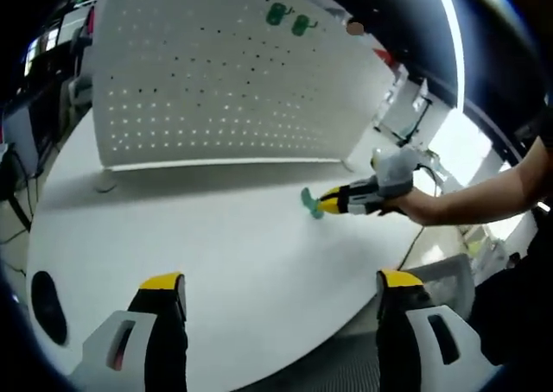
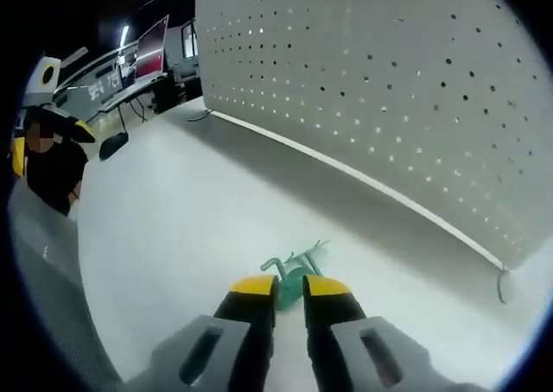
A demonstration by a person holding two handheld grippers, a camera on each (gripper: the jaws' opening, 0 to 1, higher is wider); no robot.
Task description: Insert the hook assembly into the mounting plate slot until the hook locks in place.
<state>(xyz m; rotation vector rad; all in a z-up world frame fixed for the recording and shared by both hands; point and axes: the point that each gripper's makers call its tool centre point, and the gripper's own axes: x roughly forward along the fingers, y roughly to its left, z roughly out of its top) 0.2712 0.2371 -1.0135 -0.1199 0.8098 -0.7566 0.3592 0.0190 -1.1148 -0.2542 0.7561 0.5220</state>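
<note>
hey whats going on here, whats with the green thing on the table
A person is working with two handheld grippers at a white table in front of a white pegboard. The right gripper is closed on a green hook down at the table surface, apart from the board. The left gripper is open and holds nothing. Two green hooks already hang high on the pegboard.

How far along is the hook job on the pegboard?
Done: two green hooks already sit high on the white pegboard. In hand: the right hand-held gripper is closed on a green hook on the table. Left: lift and insert it. The left hand-held gripper is open.
</note>
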